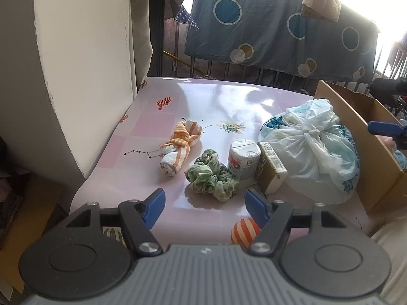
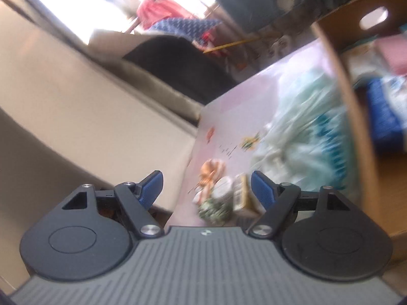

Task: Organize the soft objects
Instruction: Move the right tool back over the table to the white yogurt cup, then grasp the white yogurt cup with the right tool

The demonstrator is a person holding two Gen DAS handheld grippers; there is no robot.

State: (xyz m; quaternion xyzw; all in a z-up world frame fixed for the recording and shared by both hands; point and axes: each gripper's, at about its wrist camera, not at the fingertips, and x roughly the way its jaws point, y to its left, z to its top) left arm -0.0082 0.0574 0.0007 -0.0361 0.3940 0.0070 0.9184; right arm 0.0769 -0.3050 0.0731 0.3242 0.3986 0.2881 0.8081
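A green scrunchie lies on the pink table just ahead of my left gripper, which is open and holds nothing. Behind it to the left rests a knotted orange-and-white striped cloth. A blue finger of my right gripper shows at the right edge, over the cardboard box. The right wrist view is blurred. In it my right gripper is open and empty, high over the table's corner, with the scrunchie and the striped cloth below.
A small can, a tan carton and a tied plastic bag stand between the scrunchie and the cardboard box. The box holds pink and blue soft items. A cream wall borders the table's left side. A railing with a hanging sheet runs behind.
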